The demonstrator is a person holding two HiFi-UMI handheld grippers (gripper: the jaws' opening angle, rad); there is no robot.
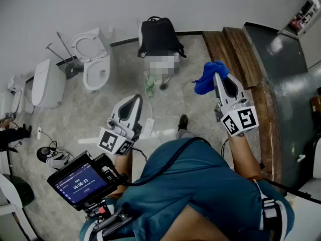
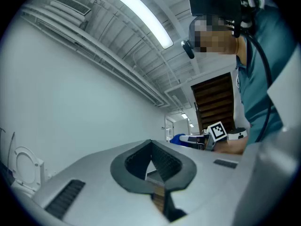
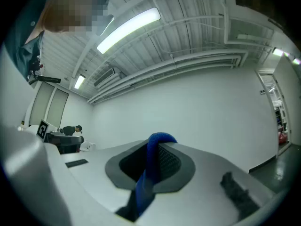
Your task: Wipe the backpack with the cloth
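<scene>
Right claw (image 1: 218, 75) is clamped on the blue cloth (image 1: 206, 82), which we hold up at 1 o'clock; the cloth bunches past the tips and runs down between the jaws. Our left claw (image 1: 135, 100) is at 8 o'clock from the cloth, jaws together on nothing. The black backpack (image 1: 158, 36) stands at 12 o'clock against the wall (image 1: 200, 4), well apart from both claws. A toilet (image 1: 94, 59) is at its 9 o'clock.
</scene>
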